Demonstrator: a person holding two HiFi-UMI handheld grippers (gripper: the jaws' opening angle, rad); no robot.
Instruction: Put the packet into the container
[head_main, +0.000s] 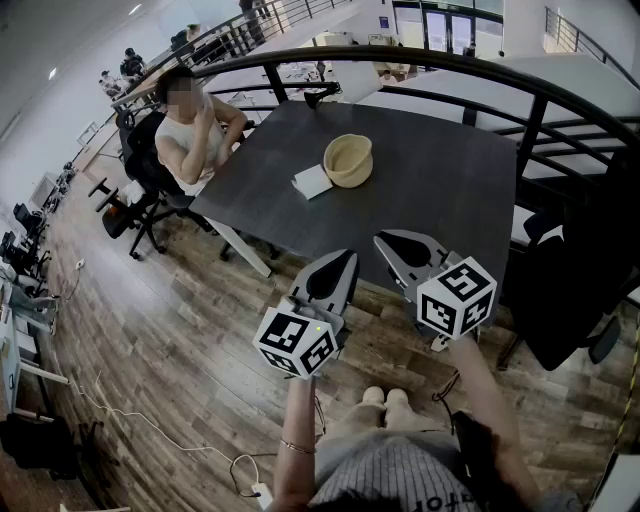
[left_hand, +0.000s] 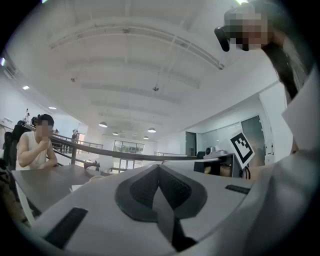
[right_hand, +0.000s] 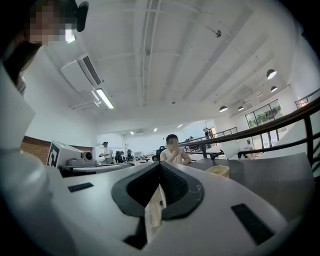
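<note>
Dark grey desk (head_main: 440, 190) carries both task items. Container (head_main: 348, 160), a pale tan bowl, stands upright near desk centre. Packet (head_main: 312, 181), white and flat, lies on the desk surface just beside the container's left side, at or very near its base; not inside it.

Left gripper (head_main: 351, 255): held off the desk's near edge, above wood floor (head_main: 170, 330), well apart from packet and container. Its own view shows the jaws together at the tip (left_hand: 159, 166), nothing between them.

Right gripper (head_main: 381, 240): alongside the left, over the desk's near edge, also well apart from both items. Jaws meet at the tip (right_hand: 159, 164); a pale strip shows in the slot lower down, no object identifiable there. Container visible beyond on the desk, to the right of the jaws (right_hand: 217, 171).

Marker cube on each unit: left (head_main: 297, 342), right (head_main: 457, 297).

Other obs.: seated person (head_main: 190, 135) at desk's far left corner on an office chair (head_main: 140, 190). Black railing (head_main: 450, 65) curves round the far side of the desk.
</note>
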